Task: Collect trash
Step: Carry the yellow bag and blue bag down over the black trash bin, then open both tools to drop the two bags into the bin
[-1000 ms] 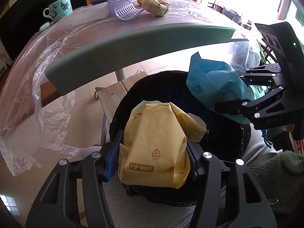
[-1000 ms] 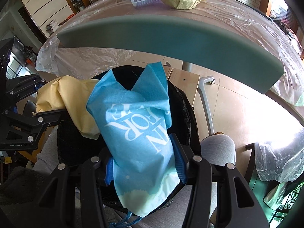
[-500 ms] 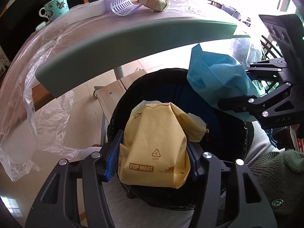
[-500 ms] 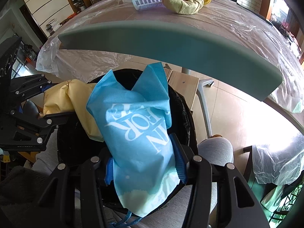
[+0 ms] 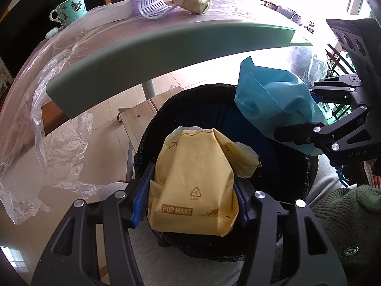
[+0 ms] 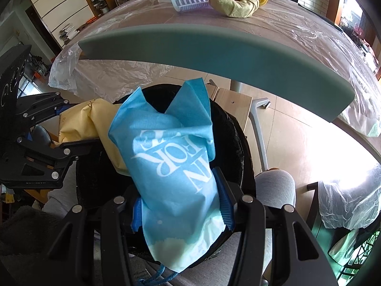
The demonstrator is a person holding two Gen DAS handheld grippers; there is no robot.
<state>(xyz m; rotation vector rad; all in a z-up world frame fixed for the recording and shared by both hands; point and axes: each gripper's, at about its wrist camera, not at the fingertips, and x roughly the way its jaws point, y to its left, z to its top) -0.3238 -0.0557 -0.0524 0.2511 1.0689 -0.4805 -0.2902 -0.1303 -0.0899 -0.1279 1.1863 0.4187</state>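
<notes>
Holding both packets above the black bin (image 5: 295, 166), your left gripper (image 5: 193, 197) clamps the yellow packet (image 5: 195, 186), your right gripper (image 6: 181, 205) the blue packet (image 6: 176, 171).

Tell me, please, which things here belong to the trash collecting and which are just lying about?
Job: yellow packet in the left gripper; blue packet in the right gripper; black bin.

Lying about: mug, white basket, yellow cloth, plastic sheet.
</notes>
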